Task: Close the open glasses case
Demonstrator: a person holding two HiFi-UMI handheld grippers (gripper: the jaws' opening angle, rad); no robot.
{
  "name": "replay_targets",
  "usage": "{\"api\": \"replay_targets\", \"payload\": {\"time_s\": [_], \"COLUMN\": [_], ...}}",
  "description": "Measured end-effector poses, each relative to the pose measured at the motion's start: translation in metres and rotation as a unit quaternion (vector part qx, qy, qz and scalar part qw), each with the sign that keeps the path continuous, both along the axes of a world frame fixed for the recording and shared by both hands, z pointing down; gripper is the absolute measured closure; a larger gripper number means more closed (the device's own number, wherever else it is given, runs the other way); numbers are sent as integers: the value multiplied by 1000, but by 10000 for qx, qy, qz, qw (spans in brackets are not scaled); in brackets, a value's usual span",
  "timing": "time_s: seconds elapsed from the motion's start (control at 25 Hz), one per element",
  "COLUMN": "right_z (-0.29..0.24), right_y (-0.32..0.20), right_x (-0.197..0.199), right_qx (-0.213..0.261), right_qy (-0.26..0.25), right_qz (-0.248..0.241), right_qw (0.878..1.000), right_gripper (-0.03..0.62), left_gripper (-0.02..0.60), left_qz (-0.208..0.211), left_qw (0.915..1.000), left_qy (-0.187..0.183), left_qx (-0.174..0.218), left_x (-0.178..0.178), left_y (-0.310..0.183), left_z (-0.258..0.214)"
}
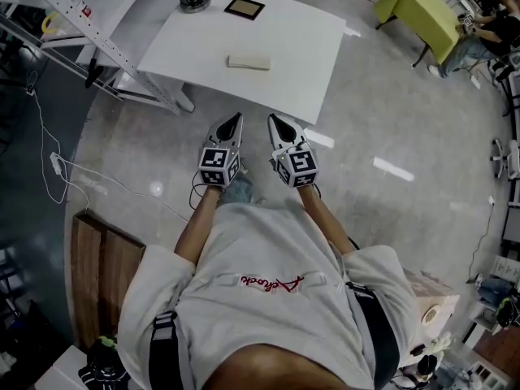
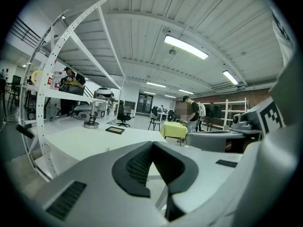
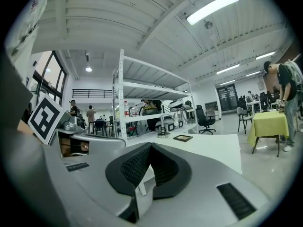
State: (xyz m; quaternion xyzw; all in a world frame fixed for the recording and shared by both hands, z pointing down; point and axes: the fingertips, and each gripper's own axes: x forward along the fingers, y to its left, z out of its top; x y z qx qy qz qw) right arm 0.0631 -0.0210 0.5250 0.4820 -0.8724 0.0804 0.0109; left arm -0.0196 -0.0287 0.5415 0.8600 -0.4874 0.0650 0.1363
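Big workshop hall with a polished grey floor and strip lights overhead in both gripper views. A white table stands ahead of me, on the far side of the head view. The glasses case lies flat on it, a cream oblong toward the table's near edge and roughly mid-width. From this angle I can't tell whether its lid is up or down. Farther back on the table is a dark framed square, and left of that a metal stand base. A white perforated rack runs along the table's left side. A yellow-green table sits far right, and the left gripper view shows a person standing by it. A white cable trails over the floor at left, and a wooden box sits near left beside me. Both grippers are over bare floor, short of the table's near edge, side by side and close together, tips aimed at the table. Left gripper: jaws pressed together, pads meeting at the tip, nothing between them. Right gripper: same, jaws closed tight on nothing. The case is well apart from both grippers, farther out on the table, roughly in line with the gap between them, and neither touches it.
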Motion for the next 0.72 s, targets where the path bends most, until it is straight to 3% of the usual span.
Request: {"api": "replay_targets", "payload": {"time_s": [0.72], "right_z": [-5], "right_y": [29], "right_x": [-3], "right_qx": [116], "right_qy": [124], "right_qz": [18], "right_qw": [9999], "right_gripper": [582], "left_gripper": [551], "left_qz": [36], "left_qw": [10000], "left_qy": [-40], "left_qx": [66], "left_x": [0], "left_y": [30], "left_z": [-4]}}
